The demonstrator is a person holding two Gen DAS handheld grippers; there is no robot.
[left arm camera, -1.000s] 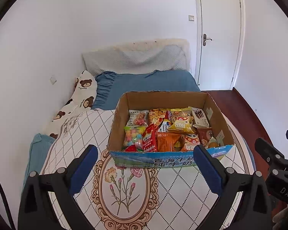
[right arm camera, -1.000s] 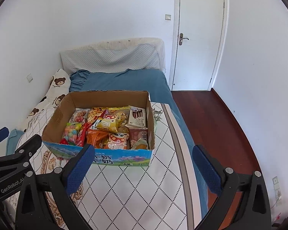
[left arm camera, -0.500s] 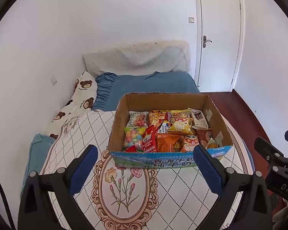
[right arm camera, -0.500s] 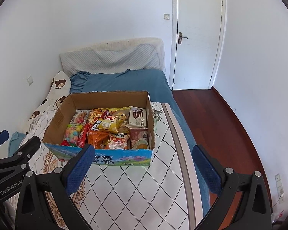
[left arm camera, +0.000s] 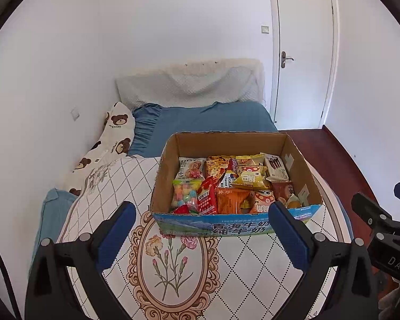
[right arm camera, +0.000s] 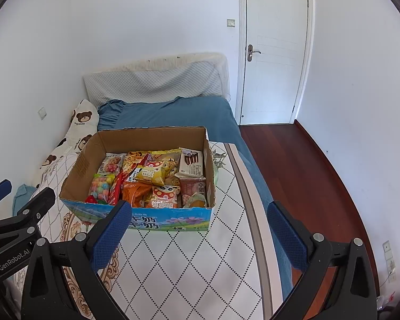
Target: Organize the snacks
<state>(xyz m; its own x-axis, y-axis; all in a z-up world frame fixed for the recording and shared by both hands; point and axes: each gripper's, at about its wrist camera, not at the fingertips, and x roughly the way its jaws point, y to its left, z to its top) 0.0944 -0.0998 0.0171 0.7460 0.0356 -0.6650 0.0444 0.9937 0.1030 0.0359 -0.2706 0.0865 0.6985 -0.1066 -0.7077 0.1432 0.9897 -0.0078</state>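
Both idle: left hand-held gripper (left arm camera: pixel 202 233) and right hand-held gripper (right arm camera: pixel 200 230) have fingers spread wide, nothing between them, both hovering over the quilt (left arm camera: pixel 253 261) at the bed's (left arm camera: pixel 200 118) near end. Box (left arm camera: pixel 236 225) sits on the quilt just past the fingertips, toward the bed's right edge, open top, packed with snacks (left arm camera: pixel 230 184). Candy bag (left arm camera: pixel 184 193) at the box's near-left corner, brown wafer pack (left arm camera: pixel 276 166) at far-right, orange bag (left arm camera: pixel 232 200) against the near wall.
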